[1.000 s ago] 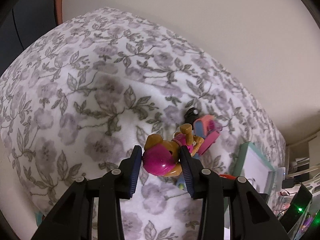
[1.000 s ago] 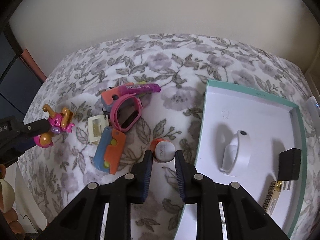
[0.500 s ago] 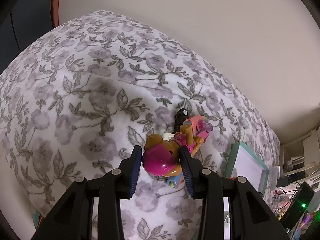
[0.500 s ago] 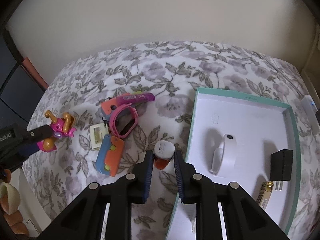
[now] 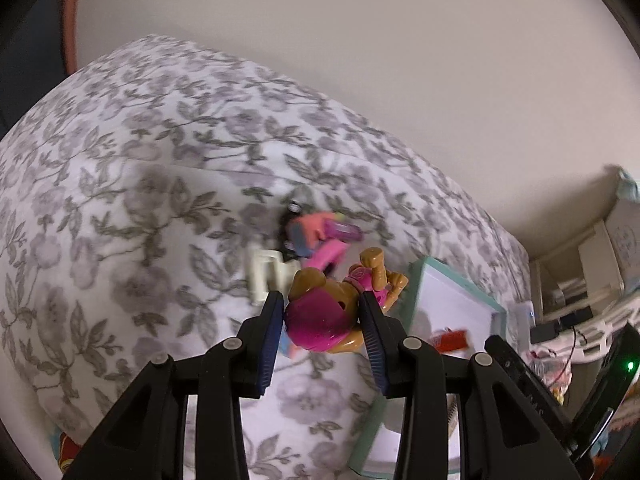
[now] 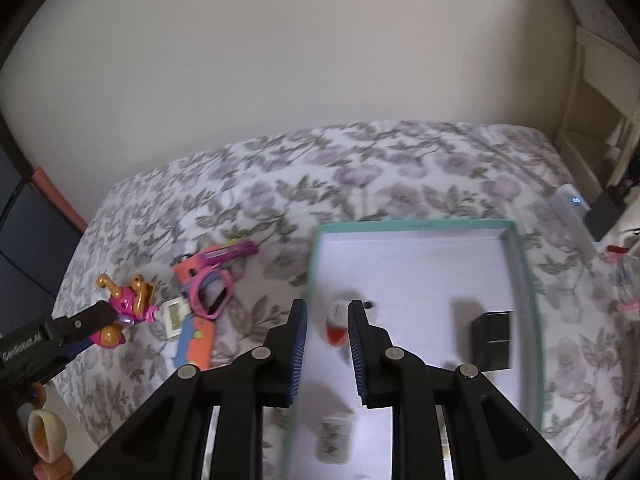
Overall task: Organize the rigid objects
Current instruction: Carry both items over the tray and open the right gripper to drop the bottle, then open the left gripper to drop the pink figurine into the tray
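- Floral bedspread (image 6: 360, 168) covers the bed under everything, a plain wall behind it.
- Teal-rimmed box (image 6: 524, 280) lies open on the bed at about 3 o'clock of the loose toys; a black block (image 6: 492, 340) sits on its white floor.
- Left gripper (image 5: 322, 316) has its fingers part open and clamped on the pink-and-tan toy figure (image 5: 320, 320), carried above the bed near the box's rim.
- Right gripper (image 6: 327, 326) has its fingers narrowly set around the small red-and-white capsule (image 6: 336, 324), held over the box floor.
- Good practice for both: lower each piece close to bare floor inside the rim before letting go, clear of the block, so nothing bounces out.
- Pink watch (image 6: 212, 292) and orange-blue toy (image 6: 196, 344) wait on the bedspread.
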`<action>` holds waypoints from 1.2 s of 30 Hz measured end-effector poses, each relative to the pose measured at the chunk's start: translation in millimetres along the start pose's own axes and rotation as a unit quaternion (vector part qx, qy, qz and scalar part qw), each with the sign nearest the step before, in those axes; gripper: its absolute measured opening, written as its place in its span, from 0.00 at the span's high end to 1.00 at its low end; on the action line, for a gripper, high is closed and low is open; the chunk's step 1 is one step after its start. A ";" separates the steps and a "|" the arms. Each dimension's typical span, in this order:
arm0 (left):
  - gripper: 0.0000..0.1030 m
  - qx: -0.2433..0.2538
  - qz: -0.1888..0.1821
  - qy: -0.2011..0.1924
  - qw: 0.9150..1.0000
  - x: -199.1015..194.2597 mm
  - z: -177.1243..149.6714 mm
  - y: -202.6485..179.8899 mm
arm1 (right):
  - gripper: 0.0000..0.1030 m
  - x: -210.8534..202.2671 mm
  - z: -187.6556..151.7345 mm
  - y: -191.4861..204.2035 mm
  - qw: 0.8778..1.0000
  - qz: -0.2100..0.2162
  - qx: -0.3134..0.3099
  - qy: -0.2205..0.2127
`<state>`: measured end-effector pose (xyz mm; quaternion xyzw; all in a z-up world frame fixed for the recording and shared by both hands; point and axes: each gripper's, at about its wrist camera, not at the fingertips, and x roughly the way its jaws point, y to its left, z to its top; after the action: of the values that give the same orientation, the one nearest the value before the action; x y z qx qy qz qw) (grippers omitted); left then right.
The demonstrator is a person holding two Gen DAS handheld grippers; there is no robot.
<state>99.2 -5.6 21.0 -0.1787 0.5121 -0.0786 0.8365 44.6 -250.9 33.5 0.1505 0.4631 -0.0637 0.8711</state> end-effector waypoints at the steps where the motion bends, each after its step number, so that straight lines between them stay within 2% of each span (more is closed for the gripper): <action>1: 0.61 0.009 -0.002 0.002 1.000 1.2 -2.5 -6.7 | 0.78 -0.6 0.2 -4.0 1.000 -0.001 0.003 0.001; 10: 0.61 0.090 -0.006 0.025 0.996 19.1 -32.8 -63.6 | 0.78 -5.1 -3.0 -32.7 1.000 -0.012 0.025 0.006; 15: 0.61 0.130 -0.010 0.044 0.990 33.7 -52.6 -88.3 | 0.78 2.9 -8.3 -41.4 0.999 -0.019 0.031 0.025; 23: 0.61 0.158 -0.018 0.074 0.985 55.1 -76.6 -108.1 | 0.78 22.0 -20.5 -45.5 0.997 -0.030 0.027 0.061; 26: 0.61 0.163 -0.014 0.084 0.983 62.7 -81.3 -110.7 | 0.78 24.7 -22.4 -49.1 0.997 -0.035 0.033 0.068; 32: 0.60 0.153 -0.032 0.119 0.980 77.9 -87.9 -111.8 | 0.78 27.6 -22.8 -57.9 0.995 -0.047 0.048 0.078; 36: 0.60 0.166 -0.025 0.121 0.978 82.3 -92.8 -117.4 | 0.78 26.5 -22.6 -57.3 0.994 -0.054 0.044 0.078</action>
<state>61.3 -160.2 -40.8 -0.0389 0.5846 -0.2043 0.7843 27.4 -297.1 -12.0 0.1676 0.5341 -0.1191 0.8201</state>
